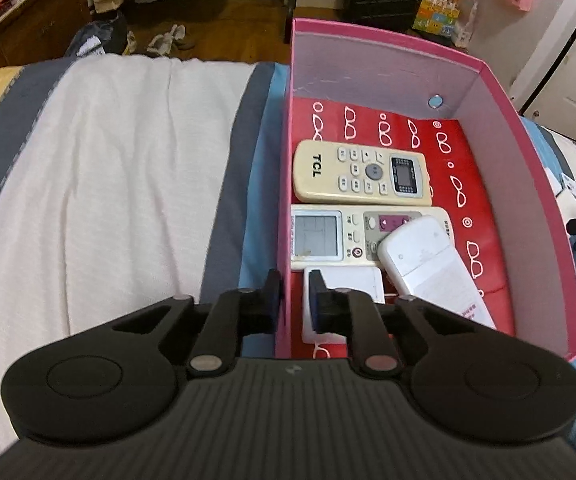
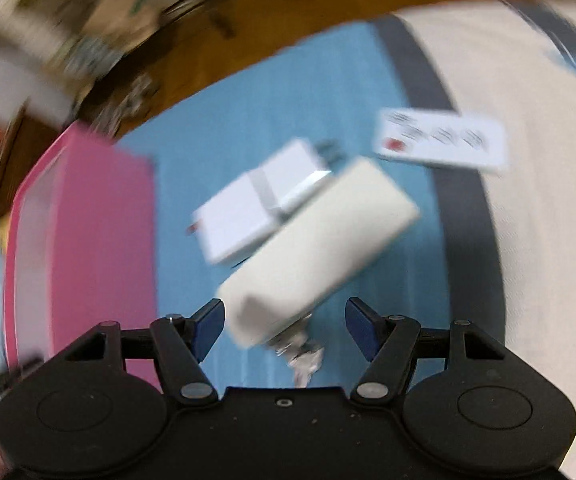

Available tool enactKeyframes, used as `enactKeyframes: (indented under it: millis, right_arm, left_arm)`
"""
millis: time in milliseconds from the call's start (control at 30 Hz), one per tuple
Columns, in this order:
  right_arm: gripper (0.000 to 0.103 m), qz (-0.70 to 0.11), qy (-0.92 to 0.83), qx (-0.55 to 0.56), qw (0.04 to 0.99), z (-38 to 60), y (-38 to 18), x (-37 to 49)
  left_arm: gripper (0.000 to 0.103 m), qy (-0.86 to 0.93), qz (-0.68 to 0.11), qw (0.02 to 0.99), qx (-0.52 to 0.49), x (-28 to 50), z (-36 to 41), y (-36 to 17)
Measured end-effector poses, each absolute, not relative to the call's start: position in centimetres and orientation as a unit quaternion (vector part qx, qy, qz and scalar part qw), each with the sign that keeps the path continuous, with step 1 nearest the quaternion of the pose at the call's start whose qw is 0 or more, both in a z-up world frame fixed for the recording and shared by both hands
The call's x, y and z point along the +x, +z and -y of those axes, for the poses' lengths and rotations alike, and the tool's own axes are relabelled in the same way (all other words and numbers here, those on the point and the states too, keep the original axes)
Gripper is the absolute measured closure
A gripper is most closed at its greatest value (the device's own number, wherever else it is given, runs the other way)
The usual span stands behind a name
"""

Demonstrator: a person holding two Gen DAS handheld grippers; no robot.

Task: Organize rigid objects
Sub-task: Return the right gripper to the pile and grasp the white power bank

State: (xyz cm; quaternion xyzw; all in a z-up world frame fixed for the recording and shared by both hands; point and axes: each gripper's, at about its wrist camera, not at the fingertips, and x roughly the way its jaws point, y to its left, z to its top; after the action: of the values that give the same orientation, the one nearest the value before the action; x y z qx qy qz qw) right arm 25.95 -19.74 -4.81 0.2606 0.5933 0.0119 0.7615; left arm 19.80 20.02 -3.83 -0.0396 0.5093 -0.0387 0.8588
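Observation:
A pink box (image 1: pixel 528 184) with a red patterned lining stands on the bed. In it lie a cream TCL remote (image 1: pixel 362 174), a remote with a screen (image 1: pixel 344 240), a white remote (image 1: pixel 428 260) lying across that one, and a small white block (image 1: pixel 352 280). My left gripper (image 1: pixel 294 280) is shut on the box's left wall, one finger outside and one inside. The right wrist view is blurred. There my right gripper (image 2: pixel 284 320) is open above a cream oblong object (image 2: pixel 320 248) on the blue sheet, its near end between the fingers with the pads clear of it.
A white boxy item (image 2: pixel 256 204) lies against the cream object, with a white printed card (image 2: pixel 440 140) beyond and crumpled foil (image 2: pixel 304 356) close below. The pink box (image 2: pixel 88 240) is to the left. White blanket (image 1: pixel 108 180) covers the bed left of the box; floor clutter lies beyond.

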Motion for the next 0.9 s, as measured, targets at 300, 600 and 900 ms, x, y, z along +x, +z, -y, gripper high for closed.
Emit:
enactKeyframes:
  millis: [300,600,900]
  right_arm:
    - [0.015,-0.494,-0.03,0.282,0.822,17.6,-6.5,24.3]
    - [0.078,-0.465,-0.013,0.224,0.856,19.7,-4.4,23.9]
    - [0.094,-0.491,0.011,0.246,0.836,20.8,-3.5,22.9]
  left_arm:
    - [0.097,-0.036,-0.503,0.862,-0.047,19.6,-20.5,-3.6]
    - [0.097,-0.037,-0.5,0.863,-0.056,19.4,-20.8,-3.6]
    - [0.097,-0.035,-0.503,0.862,-0.057,19.5,-20.8,-3.9]
